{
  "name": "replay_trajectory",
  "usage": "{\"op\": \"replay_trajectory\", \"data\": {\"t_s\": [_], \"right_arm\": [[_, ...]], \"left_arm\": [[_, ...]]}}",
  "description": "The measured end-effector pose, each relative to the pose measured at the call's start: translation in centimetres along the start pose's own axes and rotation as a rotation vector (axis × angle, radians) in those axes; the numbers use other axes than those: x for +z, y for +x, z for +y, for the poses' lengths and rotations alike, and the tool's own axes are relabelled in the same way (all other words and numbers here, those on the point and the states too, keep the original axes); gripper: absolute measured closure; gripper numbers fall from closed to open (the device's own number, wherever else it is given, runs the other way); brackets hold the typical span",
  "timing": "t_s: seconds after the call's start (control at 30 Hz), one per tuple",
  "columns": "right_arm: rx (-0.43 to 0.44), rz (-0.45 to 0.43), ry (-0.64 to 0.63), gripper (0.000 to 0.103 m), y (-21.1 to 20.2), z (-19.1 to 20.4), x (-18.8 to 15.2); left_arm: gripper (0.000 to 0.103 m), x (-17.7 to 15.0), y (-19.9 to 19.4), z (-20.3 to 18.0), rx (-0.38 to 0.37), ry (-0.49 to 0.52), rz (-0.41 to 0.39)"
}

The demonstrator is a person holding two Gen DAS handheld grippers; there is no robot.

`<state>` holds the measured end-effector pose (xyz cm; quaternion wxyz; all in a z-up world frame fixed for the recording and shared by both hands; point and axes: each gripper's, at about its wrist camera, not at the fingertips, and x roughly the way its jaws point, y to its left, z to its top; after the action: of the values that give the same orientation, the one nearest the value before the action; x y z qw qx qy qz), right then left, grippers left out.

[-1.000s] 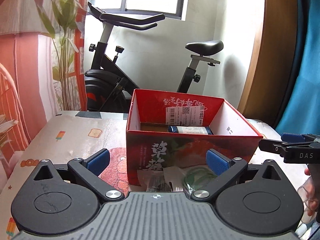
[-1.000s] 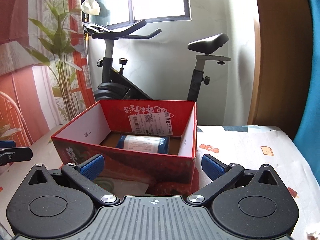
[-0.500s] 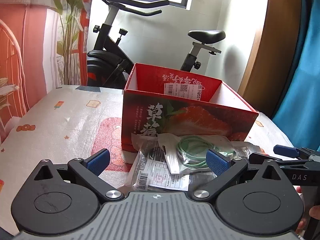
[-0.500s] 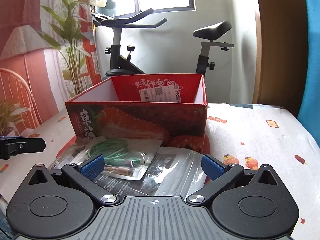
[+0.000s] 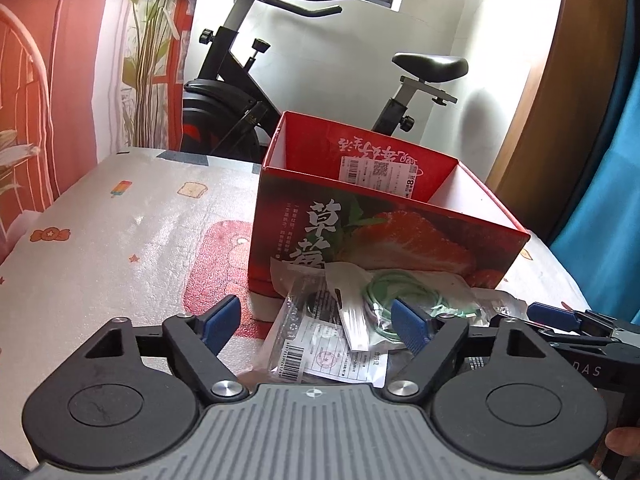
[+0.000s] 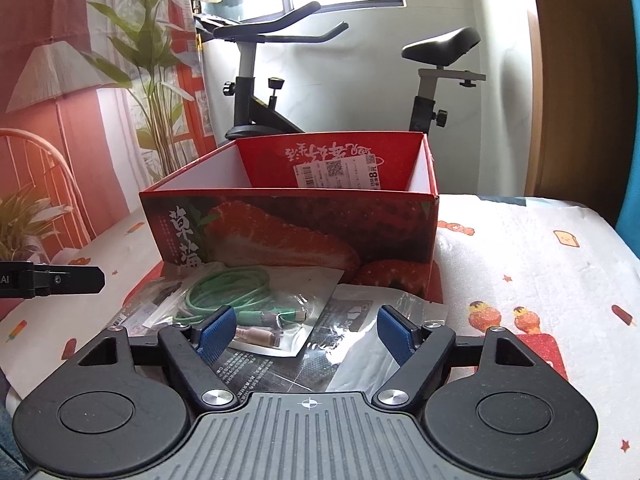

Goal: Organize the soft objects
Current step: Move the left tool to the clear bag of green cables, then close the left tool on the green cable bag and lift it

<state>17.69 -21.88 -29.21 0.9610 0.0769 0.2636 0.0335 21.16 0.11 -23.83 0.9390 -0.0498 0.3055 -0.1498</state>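
A red strawberry-print box (image 5: 384, 232) stands open on the table; it also shows in the right wrist view (image 6: 296, 232). Several soft plastic packets lie in front of it: a clear bag with a green cable (image 5: 404, 292) (image 6: 248, 292), a bag with a barcode label (image 5: 316, 348), and a large dark printed bag (image 6: 344, 340). My left gripper (image 5: 316, 322) is open just above the barcode bag. My right gripper (image 6: 306, 332) is open over the cable bag and dark bag. Both are empty.
The table has a white cloth with small cartoon prints (image 5: 120, 240). An exercise bike (image 6: 260, 80) stands behind the table by the window. A plant (image 6: 152, 80) and red curtain are at the left, a blue curtain (image 5: 608, 160) at the right.
Both grippers have dropped lower and pulled back from the box top, so the packets in front of the box have come into view between the fingers. The inside of the box is now hidden.
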Motion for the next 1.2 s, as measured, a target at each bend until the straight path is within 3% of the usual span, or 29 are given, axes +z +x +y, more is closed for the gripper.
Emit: {"op": "replay_trajectory", "data": {"t_s": [0.2,0.53,1.2], "right_arm": [[0.022,0.021,-0.003,0.036,1.8,0.3,1.0],[0.029,0.067,-0.017,0.040,4.0,0.4,0.2],[0.069,0.074,0.002,0.040,4.4,-0.2,-0.5]], "left_arm": [[0.047,1.2,2.0,-0.4,-0.051,-0.021,0.058],[0.048,0.7,6.9,-1.4,-0.142,-0.061,0.195],[0.048,0.9,9.4,-1.9,-0.148,-0.059,0.207]]}}
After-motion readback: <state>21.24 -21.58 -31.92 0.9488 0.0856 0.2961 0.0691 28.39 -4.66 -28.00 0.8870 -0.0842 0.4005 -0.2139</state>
